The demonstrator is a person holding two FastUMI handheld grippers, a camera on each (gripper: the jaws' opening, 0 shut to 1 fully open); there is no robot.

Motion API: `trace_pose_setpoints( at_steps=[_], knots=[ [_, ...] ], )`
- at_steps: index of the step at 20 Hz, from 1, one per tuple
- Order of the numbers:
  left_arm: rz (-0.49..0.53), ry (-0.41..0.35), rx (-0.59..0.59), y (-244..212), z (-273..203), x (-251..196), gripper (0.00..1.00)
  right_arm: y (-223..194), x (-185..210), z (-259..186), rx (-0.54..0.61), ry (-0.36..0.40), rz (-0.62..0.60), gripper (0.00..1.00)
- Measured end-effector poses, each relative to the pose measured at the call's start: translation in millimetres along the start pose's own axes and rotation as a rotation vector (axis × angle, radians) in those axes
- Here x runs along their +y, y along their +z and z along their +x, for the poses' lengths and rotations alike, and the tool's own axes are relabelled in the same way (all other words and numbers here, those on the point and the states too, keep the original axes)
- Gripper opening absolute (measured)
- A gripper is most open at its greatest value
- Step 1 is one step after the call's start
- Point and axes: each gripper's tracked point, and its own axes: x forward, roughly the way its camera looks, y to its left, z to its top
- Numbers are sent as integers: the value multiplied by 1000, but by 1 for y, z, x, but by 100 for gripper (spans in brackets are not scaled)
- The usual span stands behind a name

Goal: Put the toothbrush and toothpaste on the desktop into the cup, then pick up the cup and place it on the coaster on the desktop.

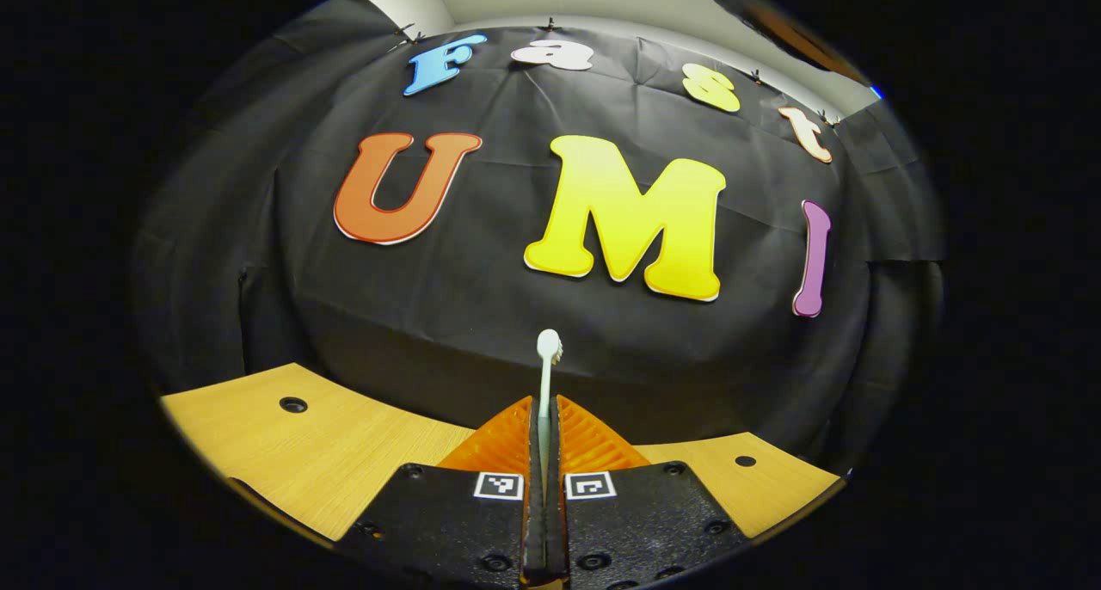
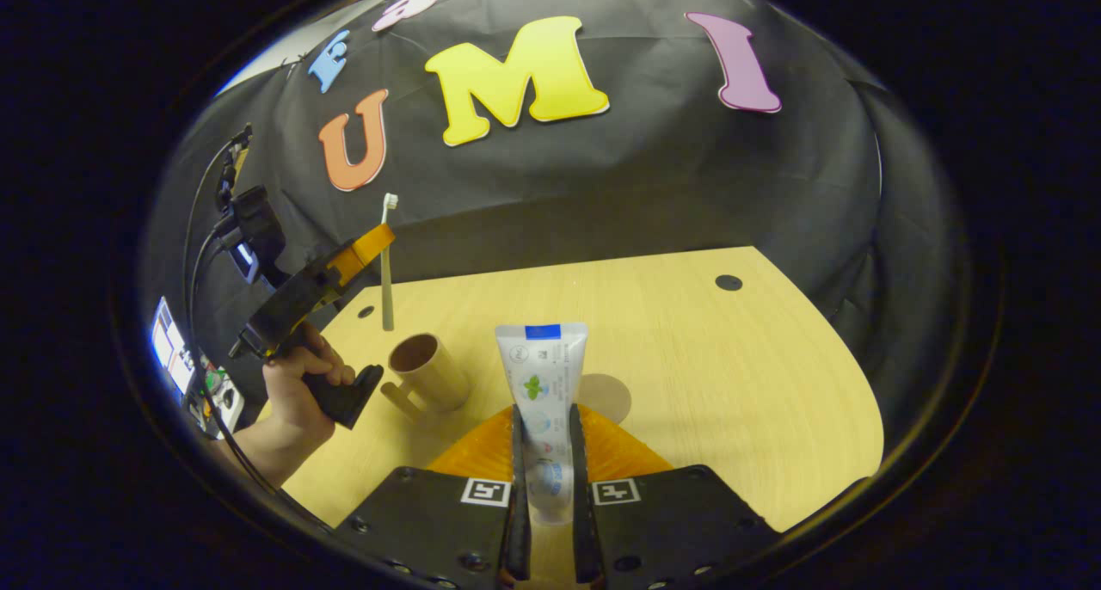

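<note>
- One toothbrush (image 1: 547,362): the left tongs (image 1: 545,427) are closed on its handle with both fingers pressing it, and its white head stands up past the fingertips in the left gripper view.
- In the right gripper view that same toothbrush (image 2: 387,263) hangs upright in the left tongs (image 2: 378,239), head at the top, lower end in the air above the tabletop (image 2: 688,375) and just behind the cup.
- One toothpaste tube (image 2: 544,384): the right tongs (image 2: 545,422) are clamped narrow on it, a finger on each side, the flat crimped end pointing away from the camera, held above the tabletop.
- One cup (image 2: 427,371): brown, with a handle, empty, standing on the tabletop tilted in the fisheye, between the person's hand and the tube.
- One round coaster (image 2: 604,397): lying flat on the tabletop just right of the tube, nothing on it.
- One hand (image 2: 297,384) grips the left tool's handle, beside the cup.
- Two small dark holes in the tabletop (image 1: 292,435) show in each view.
</note>
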Motion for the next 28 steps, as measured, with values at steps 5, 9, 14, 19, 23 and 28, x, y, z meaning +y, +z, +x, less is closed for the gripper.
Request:
trace_pose_setpoints(
  at_steps=[5,9,14,19,23,28],
  knots=[
    [21,33,30,-23,-10,7,8,2,-5,6,-3,-13,6,20],
    [22,11,24,-28,-22,5,16,-1,-3,6,-2,-10,-1,19],
    [15,18,54,-26,-37,6,59,0,14,3,-15,18,-15,19],
    [89,50,14,8,-65,20,82,18,43,8,-57,72,-39,19],
    [86,85,74,20,-101,37,92,50,90,21,-128,151,-61,19],
    [123,154,116,35,-143,74,92,95,166,49,-236,285,-94,19]
  ],
)
